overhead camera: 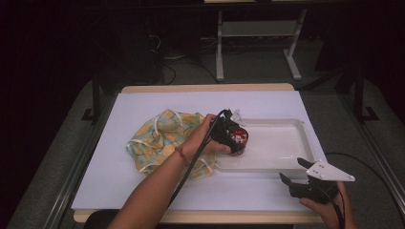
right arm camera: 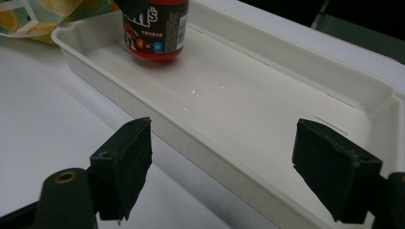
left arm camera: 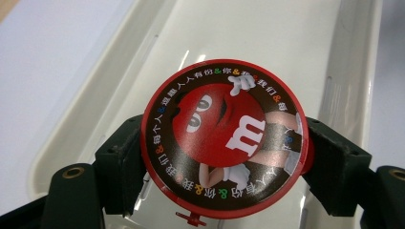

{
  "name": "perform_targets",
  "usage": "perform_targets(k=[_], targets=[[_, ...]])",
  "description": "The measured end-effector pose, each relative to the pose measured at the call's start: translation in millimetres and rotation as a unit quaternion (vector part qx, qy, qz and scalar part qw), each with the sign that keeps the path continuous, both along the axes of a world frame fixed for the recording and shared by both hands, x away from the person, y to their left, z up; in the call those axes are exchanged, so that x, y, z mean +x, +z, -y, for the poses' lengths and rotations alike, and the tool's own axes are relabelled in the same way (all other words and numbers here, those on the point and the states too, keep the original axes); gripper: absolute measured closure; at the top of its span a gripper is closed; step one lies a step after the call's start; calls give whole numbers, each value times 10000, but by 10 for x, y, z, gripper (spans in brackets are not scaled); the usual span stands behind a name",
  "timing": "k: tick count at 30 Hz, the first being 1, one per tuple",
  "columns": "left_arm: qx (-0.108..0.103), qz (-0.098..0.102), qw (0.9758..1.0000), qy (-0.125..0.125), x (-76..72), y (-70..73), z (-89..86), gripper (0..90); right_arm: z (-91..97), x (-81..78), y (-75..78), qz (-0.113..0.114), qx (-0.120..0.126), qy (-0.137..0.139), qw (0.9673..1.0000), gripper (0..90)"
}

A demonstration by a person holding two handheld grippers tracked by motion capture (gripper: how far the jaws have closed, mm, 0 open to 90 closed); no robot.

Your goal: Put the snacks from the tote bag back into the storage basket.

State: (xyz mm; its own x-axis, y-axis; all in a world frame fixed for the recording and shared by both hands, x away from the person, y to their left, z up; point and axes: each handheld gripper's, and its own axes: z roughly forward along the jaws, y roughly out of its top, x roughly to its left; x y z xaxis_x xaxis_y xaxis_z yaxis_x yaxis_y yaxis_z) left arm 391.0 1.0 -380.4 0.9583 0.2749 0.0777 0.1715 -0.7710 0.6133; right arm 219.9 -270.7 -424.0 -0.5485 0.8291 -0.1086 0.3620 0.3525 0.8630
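**Red candy tub held over the white tray**

The left gripper [left arm camera: 224,157] pinches a round red candy tub [left arm camera: 224,138], one black jaw on each side of it. The tub sits at the left end of the white tray [overhead camera: 282,143], and it may be touching the tray floor, but that is hard to tell. The right gripper [overhead camera: 297,172] is spread wide with nothing in it, near the tray's front edge. A yellow patterned cloth [overhead camera: 157,138] lies on the tabletop [overhead camera: 119,186], left of the tray.
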Motion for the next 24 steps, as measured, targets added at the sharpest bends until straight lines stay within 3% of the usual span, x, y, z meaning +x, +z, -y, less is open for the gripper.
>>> perform_targets(k=[24], targets=[[246, -111, 9996, 66, -5, -118, 65, 240, -14, 14, 5, -10, -11, 40, 10000, 206]])
